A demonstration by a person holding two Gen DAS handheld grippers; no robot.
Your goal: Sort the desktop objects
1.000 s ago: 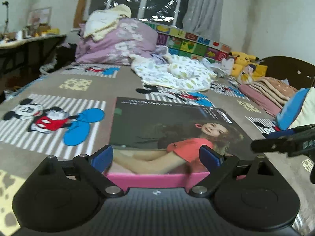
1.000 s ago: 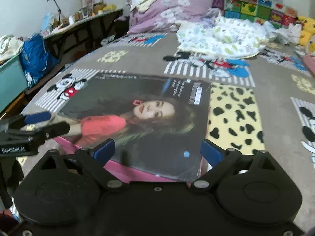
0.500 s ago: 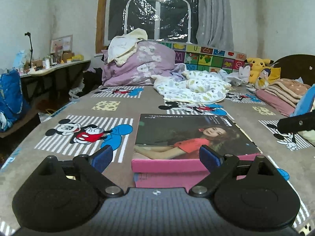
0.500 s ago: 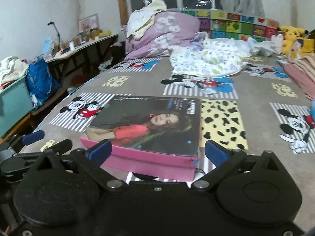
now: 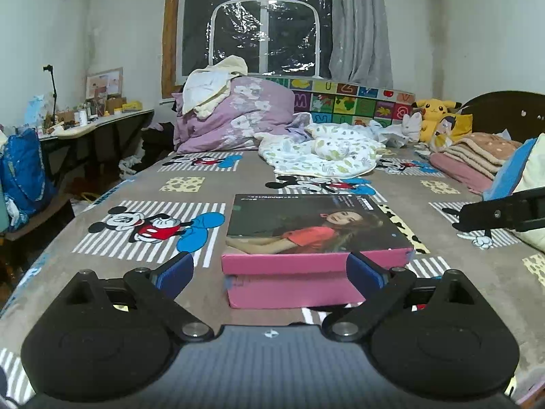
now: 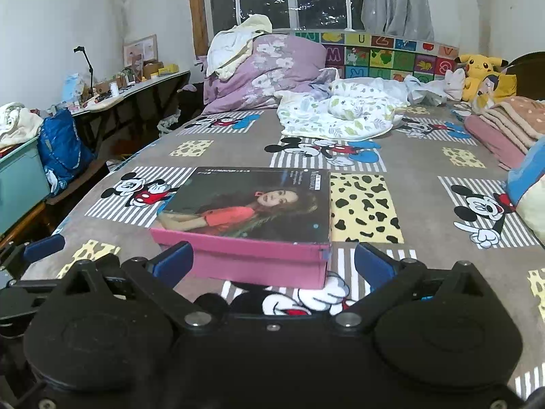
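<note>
A pink box (image 5: 306,228) with a photo of a person on its lid lies flat on the Mickey Mouse bedspread (image 5: 143,225). My left gripper (image 5: 270,271) stands open just short of the box's near side, its blue right fingertip overlapping the box's front edge in the picture. In the right wrist view the same pink box (image 6: 252,204) lies ahead of my right gripper (image 6: 272,262), which is open wide and holds nothing. The right gripper (image 5: 500,213) shows at the right edge of the left view. The left gripper's blue fingertip (image 6: 44,247) shows at the left edge of the right view.
A purple duvet pile (image 5: 235,119) and a leaf-print blanket (image 5: 320,153) lie at the far end of the bed. Folded blankets (image 5: 477,156) and a yellow plush (image 5: 434,112) are at the right. A cluttered desk (image 5: 98,126) and blue bag (image 5: 20,173) stand left.
Both grippers have pulled back and risen from the pink box. It filled the space at their fingertips before and now lies further ahead on the bedspread.
</note>
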